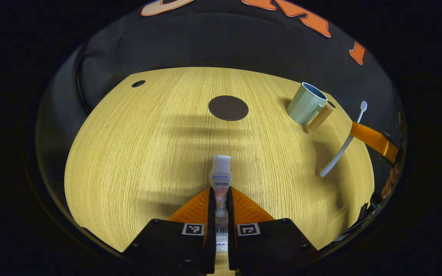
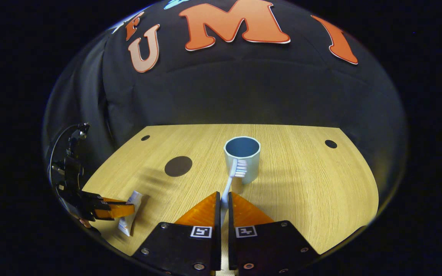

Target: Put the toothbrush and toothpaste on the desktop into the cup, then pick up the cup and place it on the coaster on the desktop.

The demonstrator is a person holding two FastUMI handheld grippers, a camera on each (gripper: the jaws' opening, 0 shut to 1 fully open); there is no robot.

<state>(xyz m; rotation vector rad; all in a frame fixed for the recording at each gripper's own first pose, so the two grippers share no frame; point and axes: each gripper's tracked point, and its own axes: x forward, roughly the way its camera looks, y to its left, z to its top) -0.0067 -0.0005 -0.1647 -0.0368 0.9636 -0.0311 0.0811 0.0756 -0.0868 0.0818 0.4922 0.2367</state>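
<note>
In the left gripper view, the left gripper [image 1: 221, 199] is seen clamped on the toothpaste [image 1: 220, 178], the tube pinched between both fingers with its capped end pointing forward above the table [image 1: 136, 161]. Farther out on the table, a dark round coaster [image 1: 228, 107] lies near the far edge, and the cup [image 1: 306, 103] stands to the right of it, its wooden handle turned toward the table's right edge. Beside the cup, the right gripper [image 1: 359, 132] is seen with the toothbrush [image 1: 340, 151] held in it, lifted off the table. In the right gripper view, the right gripper [image 2: 223, 203] is shown closed on the toothbrush [image 2: 231, 178], whose handle runs forward between the fingers and whose bristled head is seen just in front of the cup [image 2: 242, 158]. The coaster [image 2: 178, 166] lies to the left of the cup, well apart from it, and the left gripper [image 2: 119, 211] is seen at the table's left edge with the toothpaste [image 2: 129, 214] gripped in it
</note>
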